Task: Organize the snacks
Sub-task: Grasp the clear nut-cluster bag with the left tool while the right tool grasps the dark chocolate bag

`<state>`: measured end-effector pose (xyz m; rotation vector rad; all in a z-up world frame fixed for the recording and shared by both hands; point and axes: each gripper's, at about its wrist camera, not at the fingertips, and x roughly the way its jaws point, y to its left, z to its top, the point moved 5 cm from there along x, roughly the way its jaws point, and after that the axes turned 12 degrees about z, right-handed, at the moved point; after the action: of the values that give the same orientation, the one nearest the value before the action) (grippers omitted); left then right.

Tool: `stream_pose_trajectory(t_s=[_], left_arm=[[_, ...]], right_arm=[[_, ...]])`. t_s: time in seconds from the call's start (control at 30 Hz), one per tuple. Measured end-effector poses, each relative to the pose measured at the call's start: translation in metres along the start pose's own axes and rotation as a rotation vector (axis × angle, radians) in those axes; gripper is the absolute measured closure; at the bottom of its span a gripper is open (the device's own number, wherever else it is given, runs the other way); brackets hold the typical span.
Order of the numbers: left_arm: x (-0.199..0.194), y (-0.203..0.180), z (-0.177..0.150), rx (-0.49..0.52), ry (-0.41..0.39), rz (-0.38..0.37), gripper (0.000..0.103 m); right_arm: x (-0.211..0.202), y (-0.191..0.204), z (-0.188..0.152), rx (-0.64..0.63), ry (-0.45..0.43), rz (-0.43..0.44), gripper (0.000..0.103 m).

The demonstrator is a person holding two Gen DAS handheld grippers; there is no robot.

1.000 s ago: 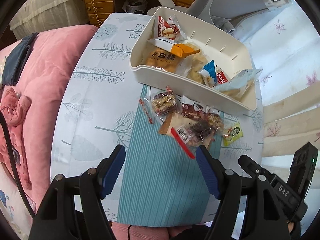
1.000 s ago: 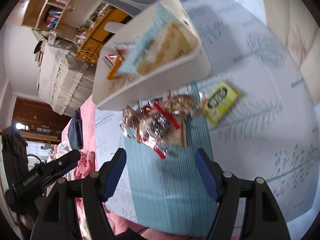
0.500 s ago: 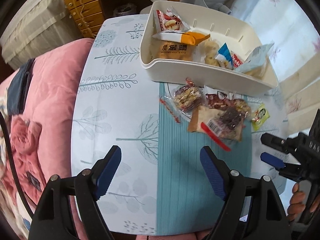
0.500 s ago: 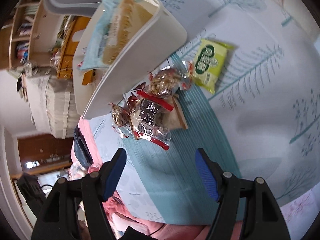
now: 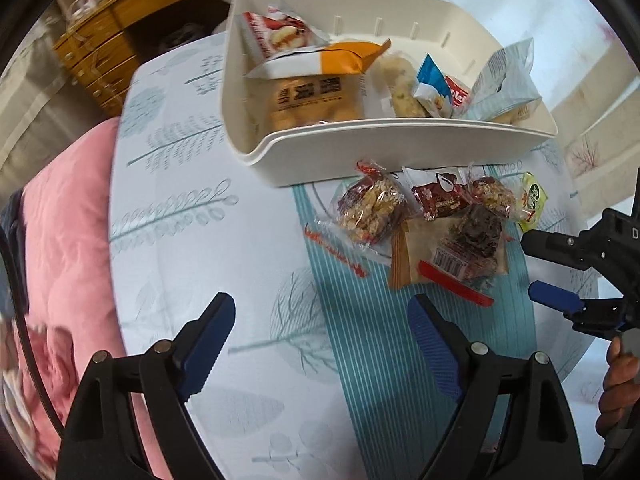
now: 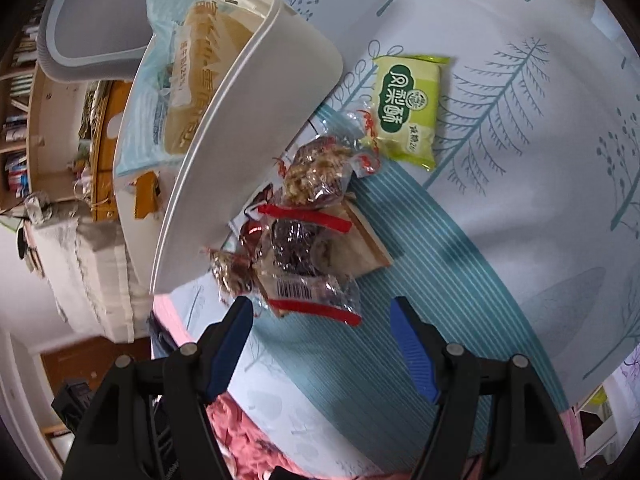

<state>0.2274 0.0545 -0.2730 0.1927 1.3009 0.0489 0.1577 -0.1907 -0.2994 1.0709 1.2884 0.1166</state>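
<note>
A white tray (image 5: 400,140) holds several snack packs at the table's far side; it also shows in the right wrist view (image 6: 224,184). Loose snacks lie just in front of it: a clear nut pack (image 5: 370,210), a dark pack with red strips (image 5: 468,248) (image 6: 304,264), another nut pack (image 6: 316,172) and a green pack (image 5: 532,200) (image 6: 408,108). My left gripper (image 5: 320,344) is open and empty, hovering near the table's front. My right gripper (image 6: 324,344) is open and empty, just short of the dark pack; it shows at the right of the left wrist view (image 5: 560,276).
The table (image 5: 192,248) has a tree-print cloth with a teal striped band. A pink quilt (image 5: 60,248) lies to the left. A wooden dresser (image 5: 100,48) and a grey chair (image 6: 100,32) stand behind the tray.
My left gripper has swung left and drawn closer to the tray. My right gripper has turned and moved in toward the dark pack. Both stay open.
</note>
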Motion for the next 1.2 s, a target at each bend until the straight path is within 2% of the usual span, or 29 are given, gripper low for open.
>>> stream_pose_trajectory(t_s=[0.13, 0.33, 0.5, 0.7, 0.83, 0.93, 1.2], left_arm=[[0.015, -0.003, 0.011, 0.033, -0.012, -0.029, 0.016], [0.038, -0.008, 0.025, 0.056, -0.031, -0.085, 0.016], [0.051, -0.013, 0.034, 0.051, -0.057, -0.123, 0.016], [0.068, -0.021, 0.041, 0.03, -0.041, -0.174, 0.016], [0.076, -0.026, 0.044, 0.028, -0.039, -0.182, 0.016], [0.083, -0.029, 0.044, 0.023, -0.023, -0.186, 0.017], [0.082, -0.031, 0.044, 0.02, -0.047, -0.174, 0.025]], right_arm=[[0.009, 0.007, 0.0, -0.005, -0.046, -0.04, 0.032], [0.023, 0.016, 0.0, -0.018, -0.072, -0.123, 0.033], [0.037, 0.029, 0.001, -0.043, -0.078, -0.177, 0.034], [0.054, 0.038, 0.005, -0.051, -0.091, -0.232, 0.034], [0.062, 0.041, 0.014, -0.052, -0.093, -0.295, 0.038], [0.068, 0.048, 0.022, -0.076, -0.097, -0.308, 0.038], [0.079, 0.064, 0.032, -0.113, -0.089, -0.355, 0.038]])
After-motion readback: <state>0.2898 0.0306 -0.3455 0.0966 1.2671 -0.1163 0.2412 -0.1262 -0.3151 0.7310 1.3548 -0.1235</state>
